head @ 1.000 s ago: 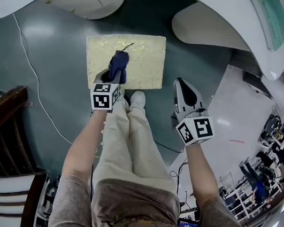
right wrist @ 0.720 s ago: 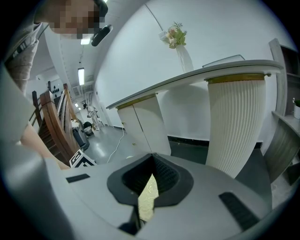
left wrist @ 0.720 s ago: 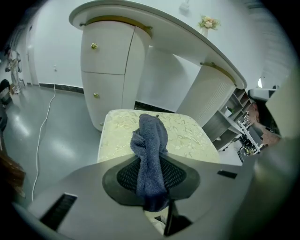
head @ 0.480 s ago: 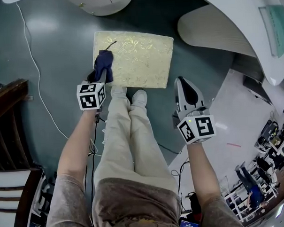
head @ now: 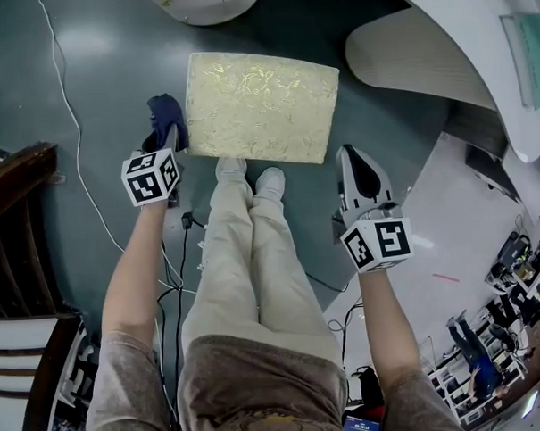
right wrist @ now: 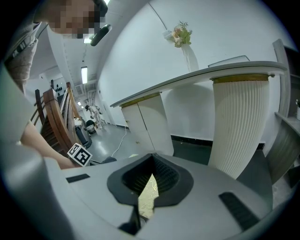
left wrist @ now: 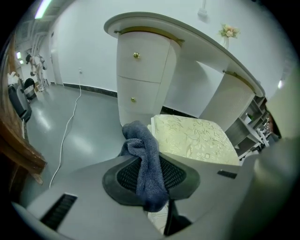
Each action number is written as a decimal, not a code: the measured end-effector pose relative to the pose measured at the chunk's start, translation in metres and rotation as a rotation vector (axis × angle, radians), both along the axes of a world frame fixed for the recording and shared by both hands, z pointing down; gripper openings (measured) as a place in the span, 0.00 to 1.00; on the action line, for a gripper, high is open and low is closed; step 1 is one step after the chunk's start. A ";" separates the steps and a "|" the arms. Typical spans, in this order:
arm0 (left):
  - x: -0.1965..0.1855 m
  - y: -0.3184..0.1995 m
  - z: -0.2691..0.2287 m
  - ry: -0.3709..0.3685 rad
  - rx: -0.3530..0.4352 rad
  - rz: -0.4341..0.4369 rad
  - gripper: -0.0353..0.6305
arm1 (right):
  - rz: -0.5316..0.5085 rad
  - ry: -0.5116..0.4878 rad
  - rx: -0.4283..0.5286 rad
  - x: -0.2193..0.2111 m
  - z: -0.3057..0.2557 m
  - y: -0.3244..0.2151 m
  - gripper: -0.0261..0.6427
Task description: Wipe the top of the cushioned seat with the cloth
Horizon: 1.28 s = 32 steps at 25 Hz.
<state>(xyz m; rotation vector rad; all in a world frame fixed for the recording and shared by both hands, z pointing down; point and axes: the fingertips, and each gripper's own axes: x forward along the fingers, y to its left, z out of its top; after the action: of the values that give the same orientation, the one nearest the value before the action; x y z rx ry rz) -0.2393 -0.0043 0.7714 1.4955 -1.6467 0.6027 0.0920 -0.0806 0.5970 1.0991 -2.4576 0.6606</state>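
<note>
Item 1. Left tool (head: 162,142): in the left gripper view I see its jaws closed on the dark blue terry cloth (left wrist: 146,161). The cloth bunches above the jaws, and one fold hangs down past them.

Item 2. Cloth, position: in the head view it sits upper left of centre (head: 165,112). It is just beside the left edge of the seat and over the grey floor (head: 94,75), not on the seat top.

Item 3. Rectangular cushioned seat with gold floral upholstery (head: 263,103): top centre of the head view, with its top bare.

Item 4. Right tool (head: 351,157): right of centre, near the seat's lower right corner. In the right gripper view I see its jaws narrow and gripping nothing (right wrist: 149,186), with a sliver of gold pattern showing through the slit.

Item 5. Person's beige trousers (head: 245,265) and pale shoes (head: 251,180): centre, toes at the seat's near edge.

Item 6. White cable (head: 70,129): left, lying along the floor.

Item 7. White curved counter with drawers (left wrist: 145,70): behind the seat.
</note>
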 end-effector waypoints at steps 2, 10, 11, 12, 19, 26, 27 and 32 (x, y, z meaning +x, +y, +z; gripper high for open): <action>-0.003 -0.002 -0.010 0.003 0.024 -0.009 0.19 | 0.002 0.003 0.002 0.002 -0.001 0.001 0.04; 0.060 -0.014 -0.044 0.081 0.102 0.100 0.19 | 0.031 -0.001 0.010 0.010 -0.010 0.004 0.04; 0.072 -0.016 -0.046 0.097 0.108 0.111 0.19 | 0.035 -0.002 0.012 0.012 -0.011 0.004 0.04; 0.085 -0.017 -0.047 0.114 0.112 0.121 0.19 | 0.038 -0.005 0.015 0.015 -0.011 0.004 0.04; 0.182 -0.025 -0.045 0.231 0.123 0.185 0.19 | 0.081 -0.002 0.010 0.039 -0.010 0.010 0.04; 0.277 -0.028 -0.039 0.298 0.119 0.340 0.19 | 0.124 0.005 0.006 0.070 -0.007 0.017 0.04; 0.289 -0.028 -0.038 0.306 0.118 0.355 0.19 | 0.131 0.006 0.004 0.074 -0.006 0.018 0.04; 0.333 -0.030 -0.029 0.335 0.112 0.413 0.19 | 0.155 0.013 0.001 0.095 -0.005 0.021 0.04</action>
<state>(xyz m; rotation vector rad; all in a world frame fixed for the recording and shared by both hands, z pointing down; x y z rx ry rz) 0.0937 -0.0345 0.7419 1.9221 -1.1395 0.4489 0.1868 -0.0599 0.5921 1.3000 -2.3794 0.6958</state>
